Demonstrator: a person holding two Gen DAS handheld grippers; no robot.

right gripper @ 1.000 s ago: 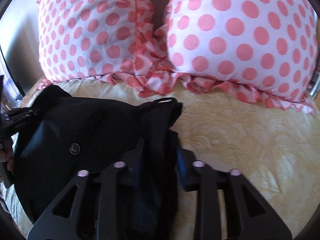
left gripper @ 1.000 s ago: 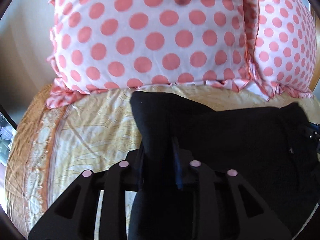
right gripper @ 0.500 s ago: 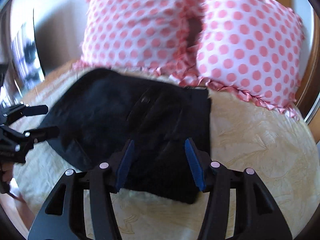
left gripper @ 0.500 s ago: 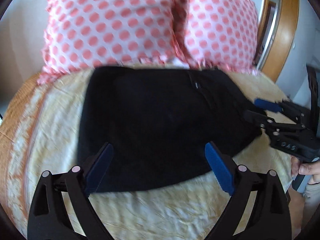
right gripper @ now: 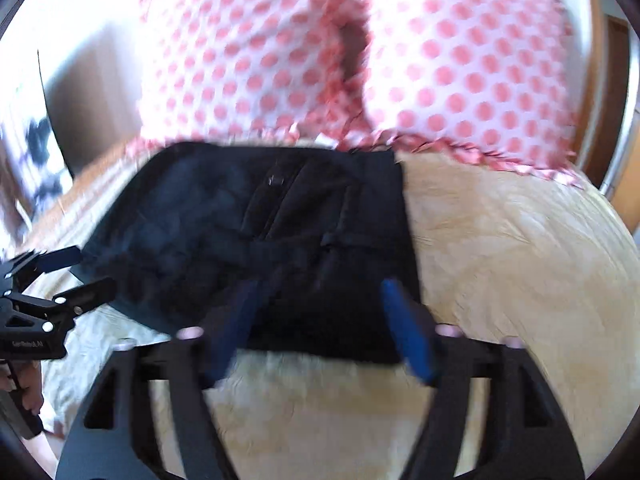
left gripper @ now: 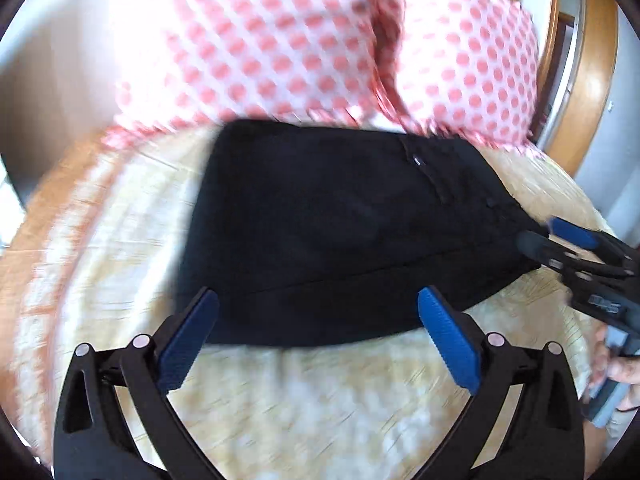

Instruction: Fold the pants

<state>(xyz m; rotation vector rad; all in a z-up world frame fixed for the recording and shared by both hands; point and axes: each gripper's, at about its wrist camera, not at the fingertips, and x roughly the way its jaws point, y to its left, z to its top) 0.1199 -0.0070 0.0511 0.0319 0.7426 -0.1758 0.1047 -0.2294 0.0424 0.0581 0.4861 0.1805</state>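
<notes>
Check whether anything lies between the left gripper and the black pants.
Nothing visible does. The left gripper is open just short of the near edge of the pants, with only bare bedspread between them. The right gripper is off at the pants' right edge, not in the way.

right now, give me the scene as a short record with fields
pants: black pants, folded flat on the bed, waist end toward the pillows
bed: yellowish patterned cover, bare in front of the pants
pillows: two pink-dotted pillows side by side behind the pants
left gripper: open, holding nothing, at the near edge of the pants
right gripper: open, holding nothing, at the near edge of the pants
image quality: both views motion-blurred
</notes>
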